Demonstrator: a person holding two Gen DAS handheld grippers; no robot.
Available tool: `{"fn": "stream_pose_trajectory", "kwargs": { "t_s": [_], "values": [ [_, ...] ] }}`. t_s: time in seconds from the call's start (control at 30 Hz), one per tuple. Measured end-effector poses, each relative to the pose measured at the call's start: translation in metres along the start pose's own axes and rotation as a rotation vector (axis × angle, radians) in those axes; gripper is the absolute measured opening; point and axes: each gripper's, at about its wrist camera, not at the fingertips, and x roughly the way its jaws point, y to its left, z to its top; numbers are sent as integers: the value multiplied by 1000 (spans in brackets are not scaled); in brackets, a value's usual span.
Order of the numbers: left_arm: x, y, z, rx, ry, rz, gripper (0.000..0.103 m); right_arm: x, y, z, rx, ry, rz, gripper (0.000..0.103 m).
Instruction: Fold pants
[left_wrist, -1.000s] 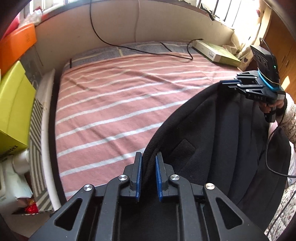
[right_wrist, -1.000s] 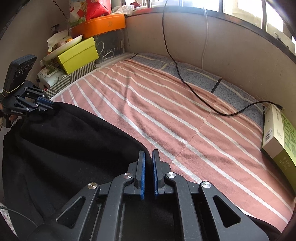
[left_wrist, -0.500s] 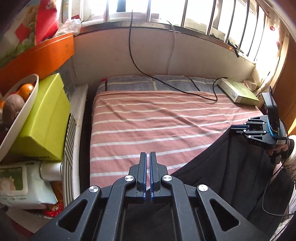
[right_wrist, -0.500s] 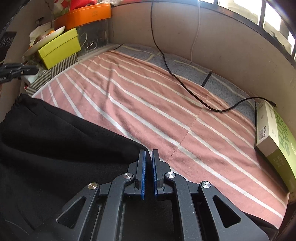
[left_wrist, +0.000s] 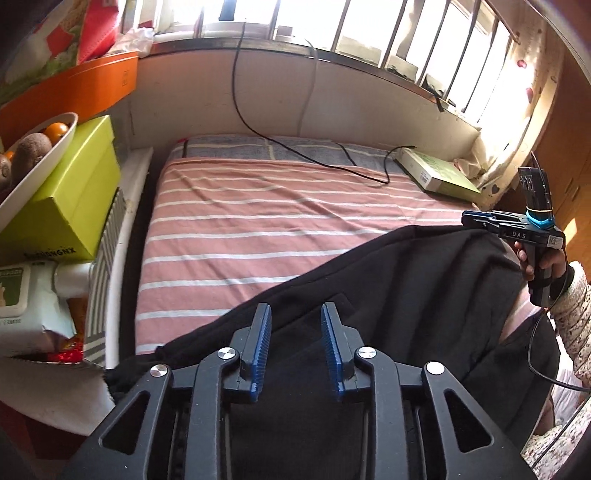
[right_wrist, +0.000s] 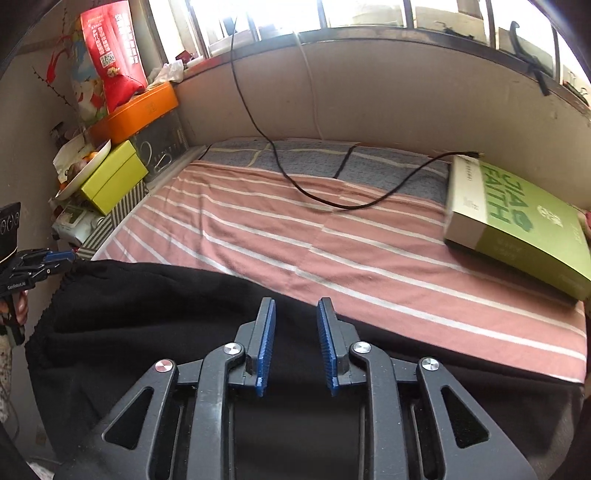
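In the left wrist view the left gripper (left_wrist: 295, 345) has its blue pads standing apart with nothing pinched between them — a half second ago they were pressed together, so the jaws have just been opening. The black pants (left_wrist: 388, 295) lie beneath and beyond the fingers, spread over the near edge of the pink striped bed (left_wrist: 258, 221), their upper hem running slantwise up to the right gripper (left_wrist: 471, 218), seen side-on at the right edge in a person's hand (left_wrist: 543, 258). A second ago the cloth hung bunched between the two tools; now it lies flatter on the sheet. A green box (left_wrist: 439, 173) sits at the bed's far right corner, a black cable (left_wrist: 295, 147) trailing toward it. In the right wrist view the right gripper (right_wrist: 295, 345) likewise shows its pads parted and clear of the fabric, having just opened from a closed pinch. The pants (right_wrist: 147, 314) cover the bed's near edge below the fingers and stretch left to the left gripper (right_wrist: 64, 255), whose tips sit at the cloth's corner — whether they touch it cannot be told from here.
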Motion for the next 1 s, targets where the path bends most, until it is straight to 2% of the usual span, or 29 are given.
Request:
{"fn": "stream_pose_trajectory", "kwargs": {
  "t_s": [0.07, 0.13, 0.23, 0.4, 0.47, 0.57, 0.63, 0.83, 0.93, 1.0],
  "values": [
    [4, -15, -2, 17, -2, -49, 49, -27, -10, -22, 2, -15, -51, 56],
    [8, -31, -4, 24, -3, -94, 50, -52, -24, -46, 20, -12, -114, 57],
    [14, -55, -7, 32, -7, -165, 51, -91, -55, -81, 120, -10, -200, 57],
    [39, -98, -16, 57, 30, -257, 52, -137, -117, -137, 380, -36, -379, 57],
    [50, -111, -21, 60, 45, -276, 52, -145, -141, -158, 479, -17, -482, 57],
    [62, -126, -26, 63, 69, -303, 53, -153, -169, -180, 607, -28, -512, 57],
    [71, -133, -30, 67, 92, -297, 53, -154, -185, -189, 672, -47, -481, 57],
    [83, -136, -40, 35, 133, -281, 53, -144, -211, -189, 811, -69, -443, 57],
    [84, -135, -44, 24, 140, -272, 53, -135, -221, -188, 847, -40, -442, 57],
    [86, -135, -45, 11, 137, -271, 53, -132, -219, -186, 808, -32, -463, 57]
  ]
}}
